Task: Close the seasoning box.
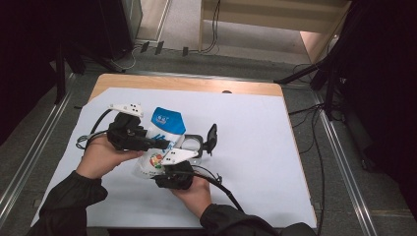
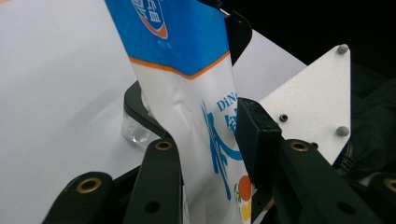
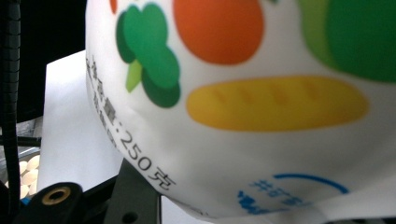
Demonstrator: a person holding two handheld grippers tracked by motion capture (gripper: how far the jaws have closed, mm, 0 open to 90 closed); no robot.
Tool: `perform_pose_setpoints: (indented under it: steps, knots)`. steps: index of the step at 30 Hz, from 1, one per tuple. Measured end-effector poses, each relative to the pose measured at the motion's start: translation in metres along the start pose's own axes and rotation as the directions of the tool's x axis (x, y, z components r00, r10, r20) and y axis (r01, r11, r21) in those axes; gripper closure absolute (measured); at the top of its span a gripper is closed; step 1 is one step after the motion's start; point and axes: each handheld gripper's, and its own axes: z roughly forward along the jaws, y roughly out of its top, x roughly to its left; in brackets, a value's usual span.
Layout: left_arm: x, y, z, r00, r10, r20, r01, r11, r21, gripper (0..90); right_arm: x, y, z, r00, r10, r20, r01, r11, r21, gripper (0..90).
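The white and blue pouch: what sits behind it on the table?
Behind the pouch sits a clear container with a black rim, its black lid flipped up. The pouch covers the container's near side; its contents cannot be made out.

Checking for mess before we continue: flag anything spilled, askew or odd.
Nothing looks spilled. The pouch is tilted between both grippers, over a small clear container whose black lid stands open. Its contents cannot be made out.

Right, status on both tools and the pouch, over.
Left tool open around pouch top. Right tool shut on pouch base. Open container just behind.
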Motion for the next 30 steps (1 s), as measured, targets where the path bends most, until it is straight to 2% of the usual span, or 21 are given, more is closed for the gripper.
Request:
perform_pose_setpoints:
  steps: [8, 12, 16, 18, 22, 26, 30]
  knots:
    - [0.007, -0.004, -0.003, 0.9990, -0.015, 0.043, 0.014, 0.9998, 0.012, 71.4, -0.001, -0.001, -0.002, 0.9999, 0.006, -0.015, -0.006, 1.000, -0.004, 61.7]
    - [0.009, -0.003, 0.000, 0.9979, -0.060, 0.026, 0.059, 0.9977, 0.033, 81.8, 0.000, -0.004, -0.001, 0.9998, 0.013, -0.018, -0.012, 1.000, 0.007, 61.7]
    - [0.009, -0.001, 0.004, 0.9961, -0.088, 0.006, 0.088, 0.9954, 0.039, 86.2, 0.000, -0.005, -0.002, 0.9993, 0.028, -0.026, -0.027, 1.000, 0.011, 61.2]
    - [0.007, 0.001, 0.005, 0.9960, -0.088, -0.017, 0.088, 0.9951, 0.045, 88.3, 0.000, -0.005, -0.003, 0.9995, 0.026, -0.019, -0.025, 1.000, 0.013, 59.1]
    - [0.005, 0.004, 0.009, 0.9951, -0.089, -0.043, 0.092, 0.9936, 0.065, 90.0, 0.002, -0.006, -0.006, 0.9993, 0.022, 0.032, -0.023, 0.999, 0.028, 53.5]
    - [0.005, 0.005, 0.014, 0.9931, -0.105, -0.053, 0.109, 0.9911, 0.077, 90.0, 0.003, -0.009, -0.009, 0.9959, 0.037, 0.082, -0.040, 0.999, 0.033, 48.5]
    - [0.005, 0.007, 0.020, 0.9909, -0.115, -0.071, 0.121, 0.9878, 0.098, 90.0, 0.006, -0.011, -0.009, 0.9939, 0.042, 0.102, -0.046, 0.998, 0.043, 51.6]
